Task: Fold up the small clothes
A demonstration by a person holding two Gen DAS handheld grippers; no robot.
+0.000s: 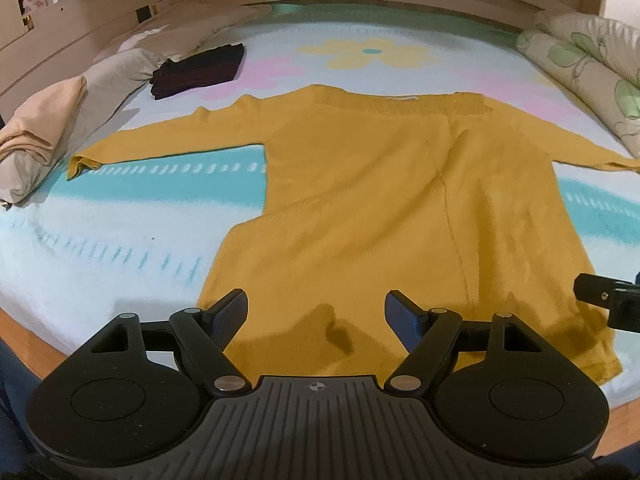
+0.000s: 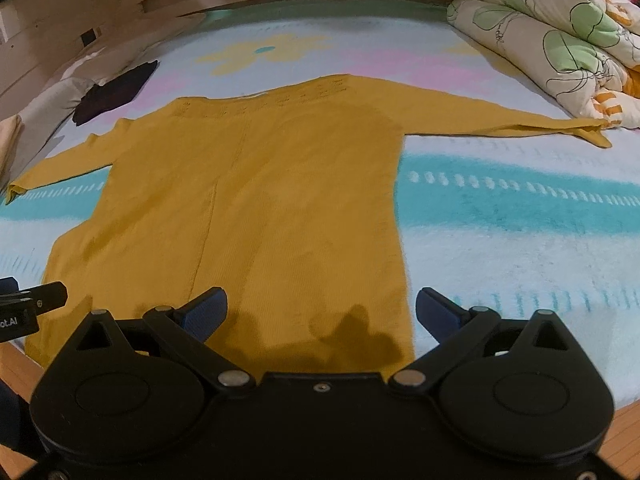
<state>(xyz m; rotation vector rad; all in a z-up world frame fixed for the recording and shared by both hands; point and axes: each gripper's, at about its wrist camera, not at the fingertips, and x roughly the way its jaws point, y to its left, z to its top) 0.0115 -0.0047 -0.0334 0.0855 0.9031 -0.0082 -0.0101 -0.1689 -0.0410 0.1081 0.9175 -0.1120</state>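
Note:
A mustard-yellow long-sleeved sweater (image 1: 372,184) (image 2: 256,200) lies flat on the bed, neck towards the headboard, both sleeves spread out sideways. Its hem is at the near edge of the mattress. My left gripper (image 1: 316,316) hovers open above the hem's left half, nothing between its blue pads. Over the hem's right corner my right gripper (image 2: 320,312) also stands open and empty. Each gripper shows at the edge of the other's view: the right gripper (image 1: 608,300) and the left gripper (image 2: 28,300).
A floral blanket (image 1: 120,216) covers the bed. A dark folded garment (image 1: 196,70) (image 2: 114,90) lies at the far left, beside a pillow and a folded beige cloth (image 1: 44,120). A rolled floral quilt (image 2: 560,36) sits at the far right. The wooden bed frame (image 2: 624,424) edges the near side.

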